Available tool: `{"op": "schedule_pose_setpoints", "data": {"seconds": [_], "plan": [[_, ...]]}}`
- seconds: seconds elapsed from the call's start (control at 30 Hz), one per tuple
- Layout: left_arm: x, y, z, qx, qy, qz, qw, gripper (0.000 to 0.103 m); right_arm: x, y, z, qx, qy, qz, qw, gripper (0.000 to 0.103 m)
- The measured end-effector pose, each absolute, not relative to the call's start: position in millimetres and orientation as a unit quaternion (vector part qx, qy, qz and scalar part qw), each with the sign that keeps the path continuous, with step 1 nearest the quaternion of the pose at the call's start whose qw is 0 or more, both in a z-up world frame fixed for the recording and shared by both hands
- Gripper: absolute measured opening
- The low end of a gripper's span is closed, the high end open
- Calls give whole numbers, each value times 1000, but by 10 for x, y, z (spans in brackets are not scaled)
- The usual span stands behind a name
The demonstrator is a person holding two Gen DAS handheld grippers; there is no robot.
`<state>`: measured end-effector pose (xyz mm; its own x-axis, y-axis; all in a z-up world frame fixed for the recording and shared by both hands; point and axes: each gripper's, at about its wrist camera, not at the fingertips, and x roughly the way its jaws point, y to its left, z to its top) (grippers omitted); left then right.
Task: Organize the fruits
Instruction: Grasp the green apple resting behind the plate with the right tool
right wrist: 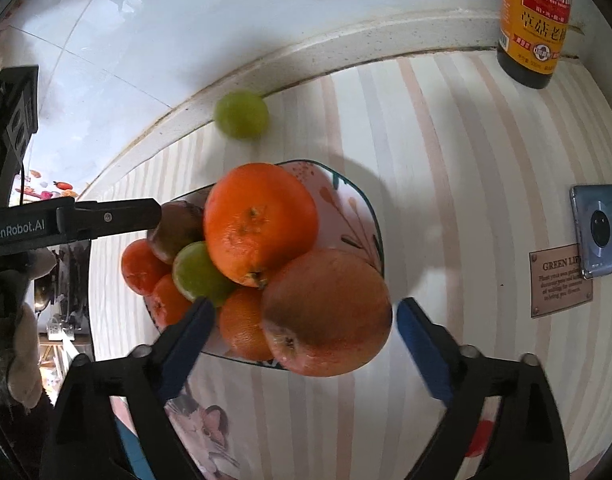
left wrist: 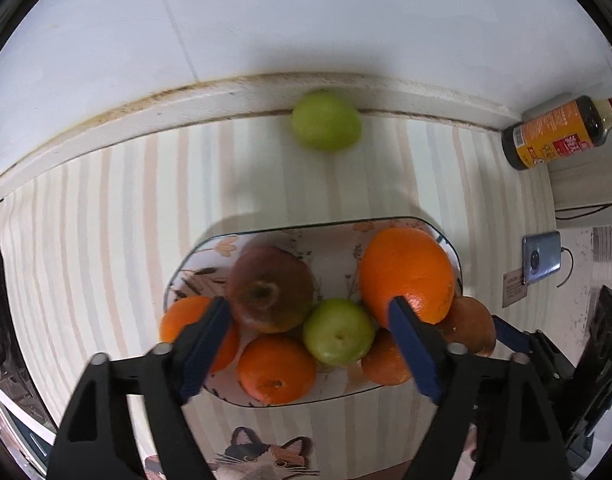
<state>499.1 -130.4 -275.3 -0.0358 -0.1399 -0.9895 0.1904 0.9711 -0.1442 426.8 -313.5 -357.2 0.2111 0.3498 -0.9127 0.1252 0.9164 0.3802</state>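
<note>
A patterned plate (left wrist: 410,225) (right wrist: 346,196) holds several oranges, a reddish-brown apple (left wrist: 270,292) (right wrist: 176,228), a green fruit (left wrist: 338,336) (right wrist: 198,272) and a big orange (left wrist: 406,272) (right wrist: 262,224). A second green fruit (left wrist: 326,120) (right wrist: 242,114) lies alone by the back ledge. My left gripper (left wrist: 308,308) is open and empty above the plate's near side. My right gripper (right wrist: 304,308) is open, its jaws on either side of a large reddish orange (right wrist: 326,312) at the plate's near edge, apart from it.
A soy sauce bottle (left wrist: 558,132) (right wrist: 534,20) stands at the back right corner. A blue phone (left wrist: 542,258) (right wrist: 602,228) and a small brown sign (right wrist: 560,280) lie to the right. The striped cloth (left wrist: 106,220) covers the counter; a tiled wall stands behind.
</note>
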Motion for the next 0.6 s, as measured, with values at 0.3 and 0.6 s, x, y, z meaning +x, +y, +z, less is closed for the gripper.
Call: {"op": "schedule_pose_setpoints", "data": {"seconds": [0.3,0.6], "plan": [[4685,-1154,-2312,28,634,-78,768,91,4147,-3230,-3128,156,604,52,780,97],[4027,-1058,-2158,7,613,-58,788,91,3866,-3159,-2598,84,575,22,813,66]]}}
